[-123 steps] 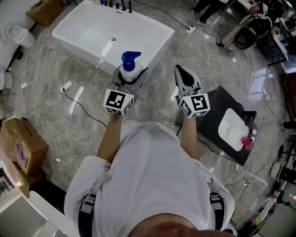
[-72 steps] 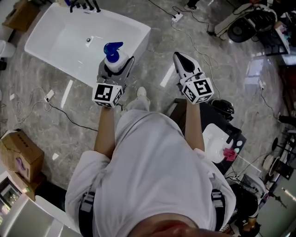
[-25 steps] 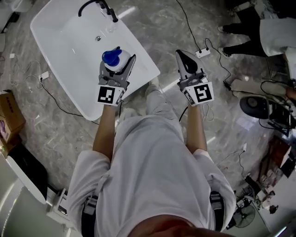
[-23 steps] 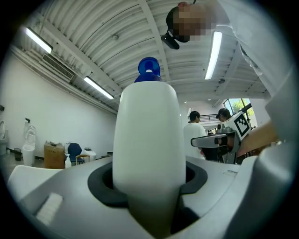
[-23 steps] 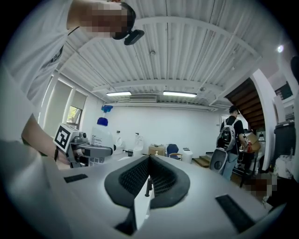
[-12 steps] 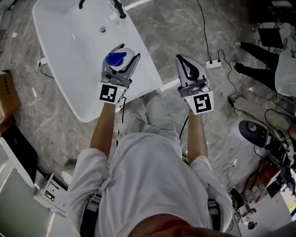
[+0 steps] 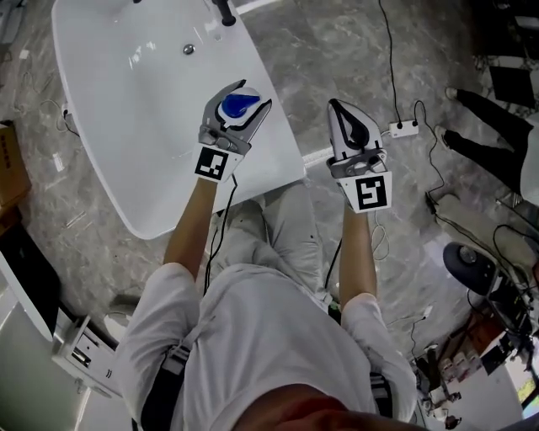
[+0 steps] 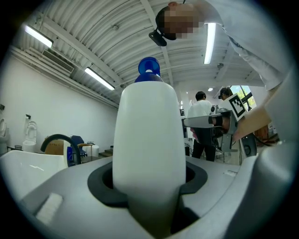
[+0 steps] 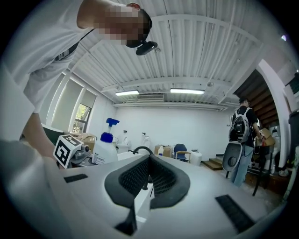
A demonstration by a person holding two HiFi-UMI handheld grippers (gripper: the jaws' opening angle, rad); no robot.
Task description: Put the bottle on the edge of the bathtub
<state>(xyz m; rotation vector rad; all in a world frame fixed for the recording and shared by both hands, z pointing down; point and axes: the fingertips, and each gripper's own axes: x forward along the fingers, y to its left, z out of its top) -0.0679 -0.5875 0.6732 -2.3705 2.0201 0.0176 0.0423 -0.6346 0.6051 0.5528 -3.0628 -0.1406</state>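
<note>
Head view, looking steeply down on a person in a white shirt: the left gripper (image 7: 246, 94) has its jaws part-way apart and clamped on the sides of a white bottle (image 7: 237, 108) with a blue pump top. The bottle stands upright in that grip, over the near right part of a white bathtub (image 7: 126, 109), close to the tub's right-hand rim. Whether its base touches the tub cannot be told from here.

Left gripper view fills with the bottle's white body rising straight out of the dark seat between the two grey jaws, the blue pump (image 8: 148, 70) at its top against the ribbed ceiling.

The right gripper (image 7: 337, 108) hangs beside it, over the grey marble floor (image 7: 337, 50) just off the tub's right edge. Its ribbed black pads are pressed together and hold nothing, as the right gripper view makes plain; that view also catches the bottle off to the left, next to the left gripper's square-marked cube (image 9: 67, 149).

A black faucet (image 7: 226, 12) stands at the tub's far end and a drain (image 7: 189, 50) shows in the basin. A white power strip (image 7: 404, 129) and its cable lie on the floor to the right. A person with a backpack (image 9: 243, 130) stands at the far right of the room.
</note>
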